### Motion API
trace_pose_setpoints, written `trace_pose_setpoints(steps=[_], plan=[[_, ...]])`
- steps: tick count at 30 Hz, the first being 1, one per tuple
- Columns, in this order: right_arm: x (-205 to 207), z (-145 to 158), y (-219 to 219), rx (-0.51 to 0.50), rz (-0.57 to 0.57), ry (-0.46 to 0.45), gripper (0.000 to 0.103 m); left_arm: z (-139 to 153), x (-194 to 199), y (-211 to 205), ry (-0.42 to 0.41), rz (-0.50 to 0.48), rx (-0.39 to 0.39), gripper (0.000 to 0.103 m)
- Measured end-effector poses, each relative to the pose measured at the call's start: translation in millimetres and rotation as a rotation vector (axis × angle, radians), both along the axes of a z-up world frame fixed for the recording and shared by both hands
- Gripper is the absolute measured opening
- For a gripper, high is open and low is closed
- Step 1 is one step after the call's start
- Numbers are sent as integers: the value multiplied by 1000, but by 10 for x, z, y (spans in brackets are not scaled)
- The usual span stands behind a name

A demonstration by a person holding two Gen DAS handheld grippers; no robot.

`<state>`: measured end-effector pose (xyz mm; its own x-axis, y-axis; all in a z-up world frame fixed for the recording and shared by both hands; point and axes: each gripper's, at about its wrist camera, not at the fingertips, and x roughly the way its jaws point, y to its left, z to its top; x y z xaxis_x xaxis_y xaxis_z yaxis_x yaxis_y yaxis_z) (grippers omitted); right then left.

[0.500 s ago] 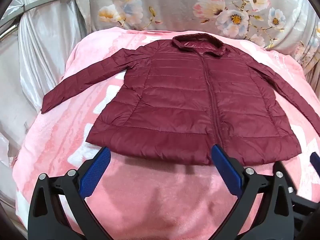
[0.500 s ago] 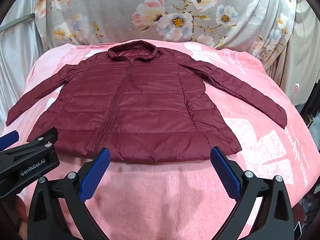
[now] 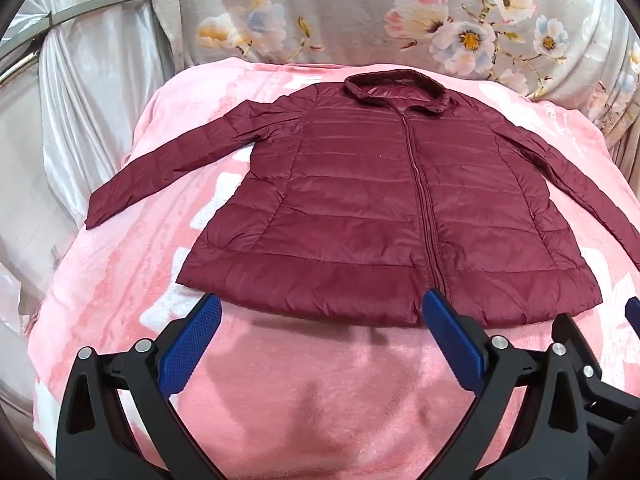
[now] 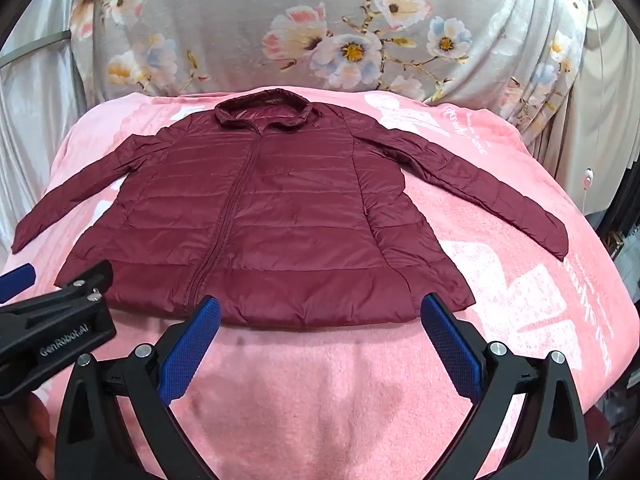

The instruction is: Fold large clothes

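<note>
Pink blanket covers bed, floral cloth behind. Dark red jacket lies flat on blanket, zipped, collar far, both sleeves spread out; same as half second earlier, no fold begun. Left tool and right tool both spread wide, holding nothing, just short of hem. Views barely shifted: approach stage only.

Jacket lies flat on the blanket, just ahead of both tools, collar far, hem near. Sleeves spread left and right. Left tool beside right tool.
</note>
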<state>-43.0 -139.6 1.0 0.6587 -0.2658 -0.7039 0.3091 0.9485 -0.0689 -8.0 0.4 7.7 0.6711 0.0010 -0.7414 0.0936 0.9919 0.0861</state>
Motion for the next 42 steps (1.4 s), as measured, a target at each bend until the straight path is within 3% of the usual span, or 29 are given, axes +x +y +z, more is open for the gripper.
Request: trace_pose_setpoints(steps=[42], plan=[[-58, 96, 182, -3, 59, -16, 98, 53, -144, 184, -7, 45, 0, 98]])
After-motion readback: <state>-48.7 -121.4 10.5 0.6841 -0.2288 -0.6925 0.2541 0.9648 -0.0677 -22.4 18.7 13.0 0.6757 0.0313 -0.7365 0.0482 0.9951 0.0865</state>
